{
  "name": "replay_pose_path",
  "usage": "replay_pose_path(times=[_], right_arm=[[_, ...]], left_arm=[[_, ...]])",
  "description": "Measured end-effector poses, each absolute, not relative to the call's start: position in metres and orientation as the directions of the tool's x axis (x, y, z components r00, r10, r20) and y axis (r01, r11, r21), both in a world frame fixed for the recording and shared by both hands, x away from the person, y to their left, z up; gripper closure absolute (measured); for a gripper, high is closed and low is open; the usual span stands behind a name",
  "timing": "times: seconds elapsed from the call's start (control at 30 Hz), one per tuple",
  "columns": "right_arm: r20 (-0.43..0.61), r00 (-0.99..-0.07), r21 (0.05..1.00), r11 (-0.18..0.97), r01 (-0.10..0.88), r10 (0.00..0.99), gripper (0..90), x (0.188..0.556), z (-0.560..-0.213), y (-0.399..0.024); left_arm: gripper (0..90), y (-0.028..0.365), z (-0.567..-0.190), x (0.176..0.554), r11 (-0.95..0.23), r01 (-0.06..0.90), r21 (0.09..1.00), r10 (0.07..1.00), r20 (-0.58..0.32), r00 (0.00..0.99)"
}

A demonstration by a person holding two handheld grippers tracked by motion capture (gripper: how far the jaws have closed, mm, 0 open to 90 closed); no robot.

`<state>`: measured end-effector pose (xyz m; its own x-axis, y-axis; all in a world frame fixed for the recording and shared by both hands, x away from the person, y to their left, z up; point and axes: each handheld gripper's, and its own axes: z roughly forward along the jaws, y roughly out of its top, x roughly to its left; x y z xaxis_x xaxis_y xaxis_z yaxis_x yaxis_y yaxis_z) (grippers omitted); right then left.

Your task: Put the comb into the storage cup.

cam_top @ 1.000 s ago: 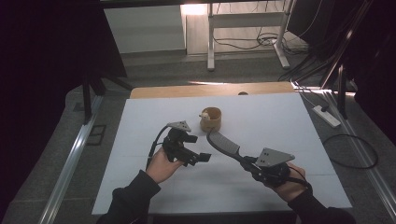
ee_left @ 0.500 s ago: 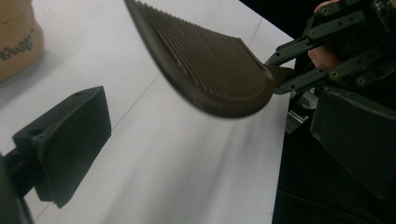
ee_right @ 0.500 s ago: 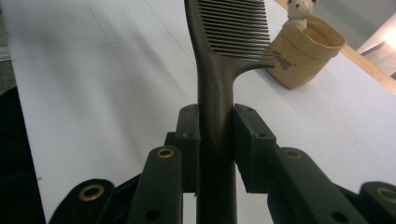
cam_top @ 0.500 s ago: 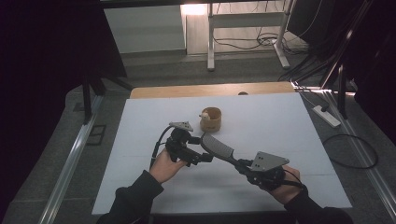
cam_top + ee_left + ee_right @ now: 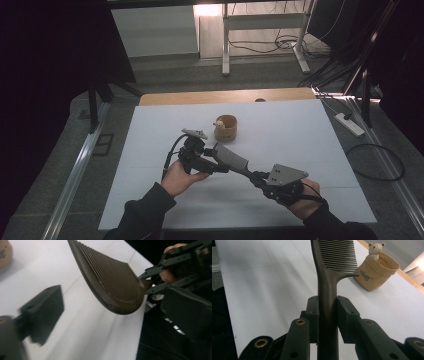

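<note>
Right hand-held gripper (image 5: 328,312) clamps comb (image 5: 337,255) by its handle, toothed end free for handover; left hand-held gripper (image 5: 212,162) open, jaws just closing toward the comb, nothing pinched yet.

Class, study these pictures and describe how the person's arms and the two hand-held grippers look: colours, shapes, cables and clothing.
Both arms wear dark long sleeves. The left gripper and right gripper are black linkage frames with brass-ringed pivot holes and flat rectangular black pads. Each carries a grey three-cornered plate, and a black cable trails from the left one.

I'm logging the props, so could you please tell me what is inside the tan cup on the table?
A small bear figure peeks over the rim of the tan cup; its lower body and the cup's bottom are hidden by the wall.
</note>
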<state>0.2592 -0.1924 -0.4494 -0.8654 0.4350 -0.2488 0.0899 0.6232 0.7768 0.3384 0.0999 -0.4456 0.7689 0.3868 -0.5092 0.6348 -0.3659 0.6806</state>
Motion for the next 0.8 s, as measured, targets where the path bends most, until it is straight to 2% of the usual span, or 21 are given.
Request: replay_pose_path(times=[0.17,0.4,0.6,0.8], right_arm=[[-0.255,-0.864,0.776,0.624,0.086,0.435,73.0,0.259,-0.4494,-0.1924],[-0.266,-0.862,0.773,0.629,0.077,0.432,73.0,0.2586,-0.4497,-0.1921],[-0.271,-0.862,0.775,0.628,0.069,0.428,73.0,0.2582,-0.4499,-0.192],[-0.279,-0.862,0.768,0.637,0.064,0.423,72.9,0.2586,-0.4511,-0.1917]], left_arm=[[29.6,0.1051,-0.4466,0.3407,-0.348,0.663,0.663,0.335,-0.572,0.749],[53.2,0.1058,-0.4484,0.3417,-0.348,0.693,0.632,0.313,-0.619,0.721],[67.7,0.1085,-0.4503,0.3437,-0.32,0.721,0.615,0.252,-0.678,0.691],[77.3,0.1096,-0.4533,0.3456,-0.305,0.747,0.59,0.189,-0.732,0.655]])
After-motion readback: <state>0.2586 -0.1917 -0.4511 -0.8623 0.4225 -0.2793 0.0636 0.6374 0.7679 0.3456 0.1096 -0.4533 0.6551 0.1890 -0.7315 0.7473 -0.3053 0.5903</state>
